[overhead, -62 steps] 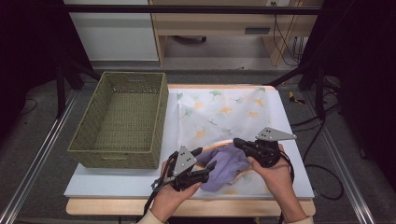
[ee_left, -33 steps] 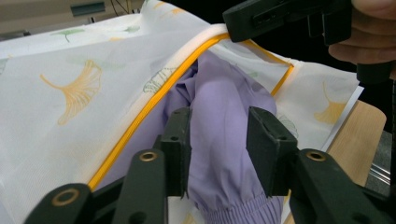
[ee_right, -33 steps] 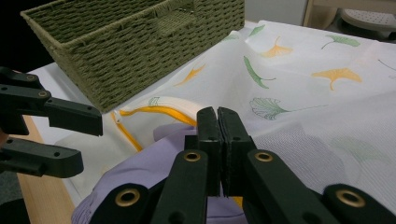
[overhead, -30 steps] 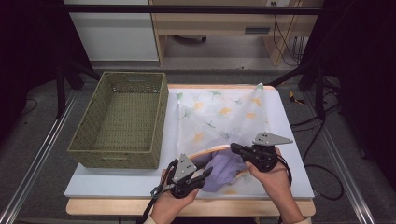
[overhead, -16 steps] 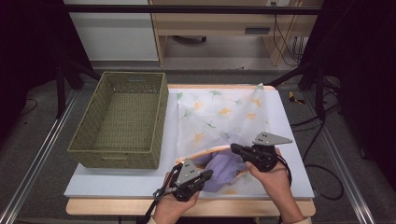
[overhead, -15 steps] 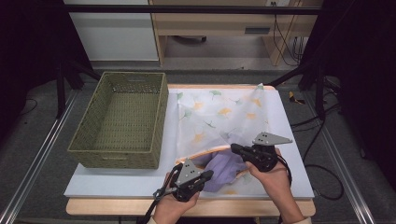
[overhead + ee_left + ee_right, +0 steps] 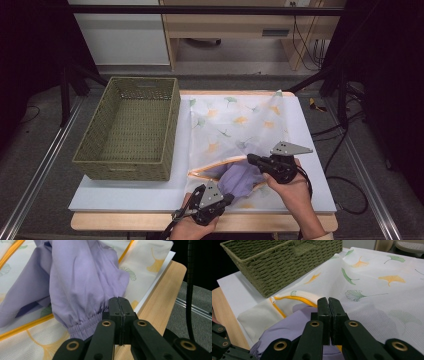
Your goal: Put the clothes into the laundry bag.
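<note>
The purple cloth [image 7: 240, 177] is soft, light and floppy, and it lies half inside the mouth of the leaf-print mesh bag [image 7: 240, 120] on the table [image 7: 130, 197], at about 5 o'clock from the green woven basket [image 7: 131, 127]. The left hand-held gripper [image 7: 120, 305] has just squeezed together on the gathered stretchy cuff [image 7: 86, 321] of the cloth, which looks like a good thick spot to hold because thin cloth can slip out. The right hand-held gripper [image 7: 328, 305] is pinched tight at the bag's orange-edged opening [image 7: 294, 298], but I cannot tell what is caught between its jaws.
</note>
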### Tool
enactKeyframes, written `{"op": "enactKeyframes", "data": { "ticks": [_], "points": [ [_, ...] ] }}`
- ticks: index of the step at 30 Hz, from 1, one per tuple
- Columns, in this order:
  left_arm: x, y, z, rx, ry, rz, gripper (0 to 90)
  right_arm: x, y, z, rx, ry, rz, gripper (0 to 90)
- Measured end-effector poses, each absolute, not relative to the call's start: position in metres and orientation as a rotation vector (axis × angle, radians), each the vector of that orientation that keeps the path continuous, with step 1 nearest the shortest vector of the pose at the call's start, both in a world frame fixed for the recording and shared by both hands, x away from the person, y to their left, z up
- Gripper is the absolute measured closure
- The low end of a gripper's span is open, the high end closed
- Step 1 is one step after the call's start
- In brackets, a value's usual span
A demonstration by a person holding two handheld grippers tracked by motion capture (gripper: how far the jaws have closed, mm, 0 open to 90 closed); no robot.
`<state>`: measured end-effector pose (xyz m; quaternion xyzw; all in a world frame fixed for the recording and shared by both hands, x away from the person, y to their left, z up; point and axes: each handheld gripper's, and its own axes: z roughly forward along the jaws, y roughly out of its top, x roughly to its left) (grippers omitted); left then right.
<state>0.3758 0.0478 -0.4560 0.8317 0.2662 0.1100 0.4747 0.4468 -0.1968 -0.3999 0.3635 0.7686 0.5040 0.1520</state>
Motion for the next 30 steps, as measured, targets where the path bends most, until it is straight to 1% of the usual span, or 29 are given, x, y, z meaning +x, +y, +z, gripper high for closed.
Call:
{"op": "enactKeyframes", "data": {
  "ticks": [12,30],
  "points": [
    [0.383,0.045,-0.468,2.060,0.668,0.308,90.0,0.447,-0.195,-0.402,1.041,2.219,1.437,89.1],
    [0.401,0.041,-0.473,2.065,0.705,0.327,90.0,0.450,-0.193,-0.407,1.073,2.236,1.396,89.1]
  ]
}}
